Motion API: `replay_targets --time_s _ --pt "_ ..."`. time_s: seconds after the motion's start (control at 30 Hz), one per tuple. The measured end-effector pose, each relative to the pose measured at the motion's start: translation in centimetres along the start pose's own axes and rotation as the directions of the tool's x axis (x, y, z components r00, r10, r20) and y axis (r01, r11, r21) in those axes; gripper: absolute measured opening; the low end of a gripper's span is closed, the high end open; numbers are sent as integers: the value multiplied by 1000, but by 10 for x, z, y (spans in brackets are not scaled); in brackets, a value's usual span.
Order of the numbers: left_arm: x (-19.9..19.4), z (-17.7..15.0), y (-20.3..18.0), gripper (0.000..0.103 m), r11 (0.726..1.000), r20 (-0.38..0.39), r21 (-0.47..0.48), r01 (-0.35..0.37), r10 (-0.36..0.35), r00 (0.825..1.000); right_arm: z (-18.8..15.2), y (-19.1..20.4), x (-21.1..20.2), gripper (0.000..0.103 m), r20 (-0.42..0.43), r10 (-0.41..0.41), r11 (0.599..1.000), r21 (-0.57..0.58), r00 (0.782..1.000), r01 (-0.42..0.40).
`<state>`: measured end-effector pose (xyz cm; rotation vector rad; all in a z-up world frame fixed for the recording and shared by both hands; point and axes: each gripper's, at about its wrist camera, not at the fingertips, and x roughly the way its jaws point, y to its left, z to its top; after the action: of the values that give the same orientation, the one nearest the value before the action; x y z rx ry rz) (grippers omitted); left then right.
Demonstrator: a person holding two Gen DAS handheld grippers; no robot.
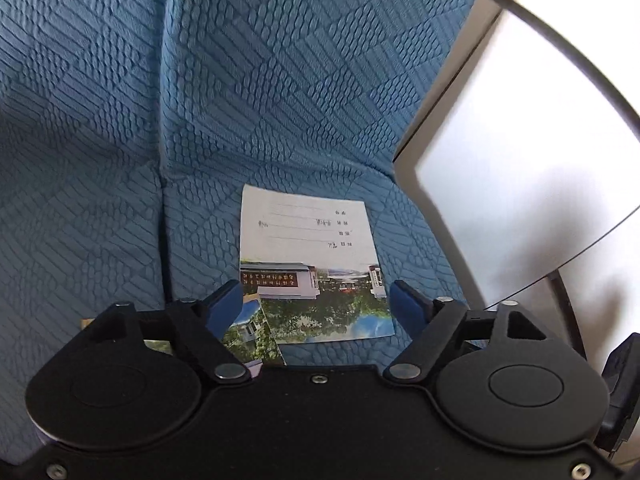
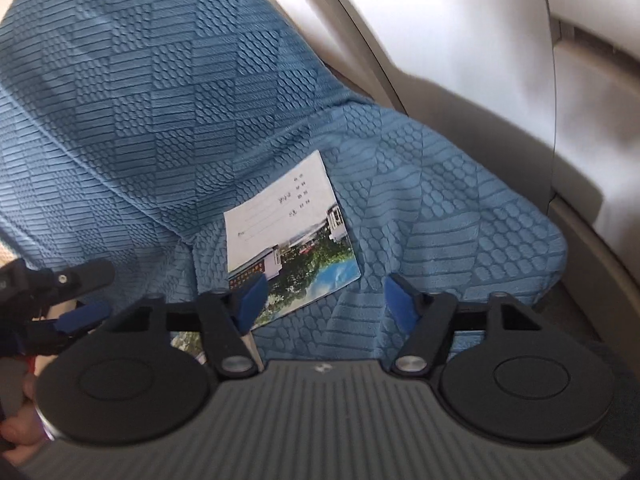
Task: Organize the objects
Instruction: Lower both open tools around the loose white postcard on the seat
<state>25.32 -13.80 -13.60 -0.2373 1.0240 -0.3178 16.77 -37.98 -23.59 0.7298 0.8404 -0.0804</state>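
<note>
Clearly the thin paper booklet with a white ruled top and photo-printed bottom (image 1: 310, 264) lies flat on the blue textured sofa seat (image 1: 408, 240), overlapping another printed booklet (image 1: 250, 330). Both left gripper (image 1: 316, 304) and right gripper (image 2: 322, 300) spread wide, empty. Light and floppy, it probably wants pinching at an edge
</note>
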Motion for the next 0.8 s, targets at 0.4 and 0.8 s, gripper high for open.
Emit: replay_targets --time_s 0.4,0.8 --pt "93 11 28 20 998 -162 -45 45 -51 985 13 -20 59 31 -113 60 997 60 992 -54" --pt "139 2 34 12 996 -260 -83 11 -32 965 18 -3 82 27 -133 -43 998 -56 990 36"
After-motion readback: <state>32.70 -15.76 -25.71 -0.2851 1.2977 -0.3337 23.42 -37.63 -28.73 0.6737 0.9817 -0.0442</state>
